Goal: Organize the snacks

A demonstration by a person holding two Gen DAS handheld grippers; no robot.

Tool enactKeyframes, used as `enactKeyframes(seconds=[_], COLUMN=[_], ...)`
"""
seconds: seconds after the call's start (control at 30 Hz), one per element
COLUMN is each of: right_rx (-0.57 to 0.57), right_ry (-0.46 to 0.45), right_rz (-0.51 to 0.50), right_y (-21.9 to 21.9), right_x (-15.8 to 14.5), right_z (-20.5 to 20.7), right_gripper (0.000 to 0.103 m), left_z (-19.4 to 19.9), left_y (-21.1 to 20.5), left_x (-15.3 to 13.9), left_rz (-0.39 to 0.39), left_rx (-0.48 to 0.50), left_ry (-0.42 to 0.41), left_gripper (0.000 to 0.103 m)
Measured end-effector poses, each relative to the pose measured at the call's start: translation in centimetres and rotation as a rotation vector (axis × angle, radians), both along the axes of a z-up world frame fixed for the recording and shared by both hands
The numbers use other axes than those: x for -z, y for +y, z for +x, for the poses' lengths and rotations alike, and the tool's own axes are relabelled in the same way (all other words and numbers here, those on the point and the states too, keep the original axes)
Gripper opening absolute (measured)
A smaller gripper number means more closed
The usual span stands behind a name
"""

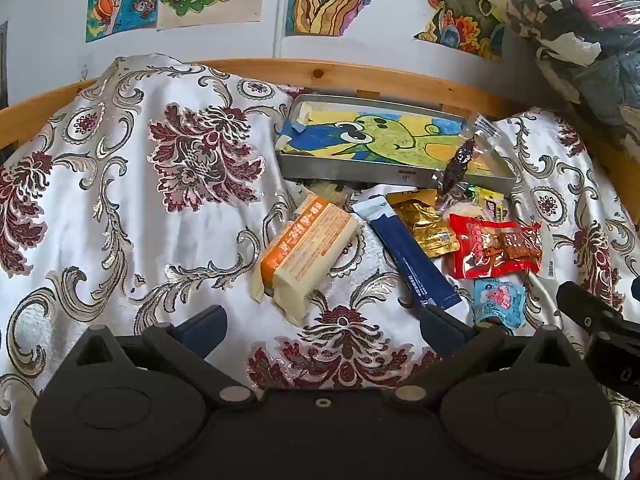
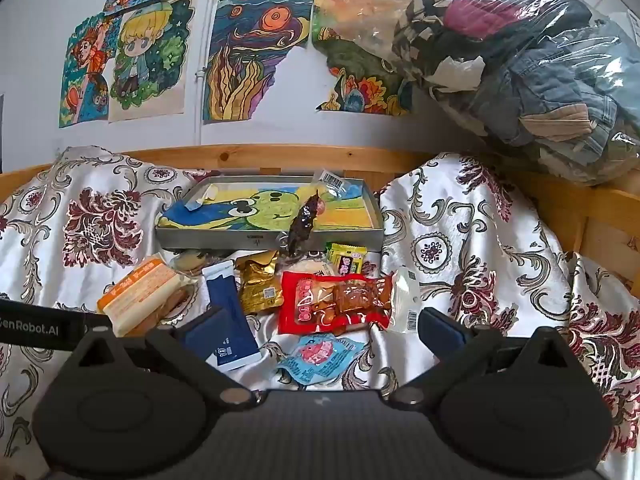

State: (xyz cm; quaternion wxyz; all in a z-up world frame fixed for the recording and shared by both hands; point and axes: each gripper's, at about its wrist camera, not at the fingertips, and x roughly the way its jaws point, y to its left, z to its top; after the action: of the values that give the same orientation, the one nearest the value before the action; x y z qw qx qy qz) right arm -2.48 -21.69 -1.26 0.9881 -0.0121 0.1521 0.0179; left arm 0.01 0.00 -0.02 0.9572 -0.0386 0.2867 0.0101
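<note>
Several snack packets lie in a heap on the patterned bedspread (image 1: 120, 200) in front of a grey metal tray (image 1: 344, 170) (image 2: 224, 236) lined with a frog drawing. I see an orange-and-cream pack (image 1: 308, 248) (image 2: 140, 298), a blue stick pack (image 1: 412, 260) (image 2: 228, 320), a gold packet (image 1: 426, 224) (image 2: 258, 288), a red packet (image 1: 496, 244) (image 2: 336, 300), a light-blue packet (image 1: 500, 300) (image 2: 320, 358) and a yellow-green one (image 2: 346, 258). A clear wrapper with a dark snack (image 1: 460, 160) (image 2: 306, 220) leans on the tray's front rim. My left gripper (image 1: 320, 320) is open, just short of the heap. My right gripper (image 2: 320, 332) is open over the light-blue packet, holding nothing.
A wooden bed rail (image 1: 360, 76) (image 2: 280, 156) runs behind the tray, with drawings taped to the wall above. A big clear bag of clothes (image 1: 580, 32) (image 2: 520, 72) sits at the back right. The right gripper's black finger (image 1: 592, 316) shows at the left view's right edge.
</note>
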Motion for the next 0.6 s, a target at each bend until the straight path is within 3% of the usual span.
enactKeyframes(seconds=[0.6], right_rx=[-0.001], right_ry=[0.010], right_rz=[-0.001], right_y=[0.08], right_x=[0.06], right_z=[0.11], right_gripper=[0.103], left_z=[0.12], left_y=[-0.10], left_x=[0.09], left_rz=[0.001], left_rx=[0.003], left_ry=[0.005], left_gripper=[0.102])
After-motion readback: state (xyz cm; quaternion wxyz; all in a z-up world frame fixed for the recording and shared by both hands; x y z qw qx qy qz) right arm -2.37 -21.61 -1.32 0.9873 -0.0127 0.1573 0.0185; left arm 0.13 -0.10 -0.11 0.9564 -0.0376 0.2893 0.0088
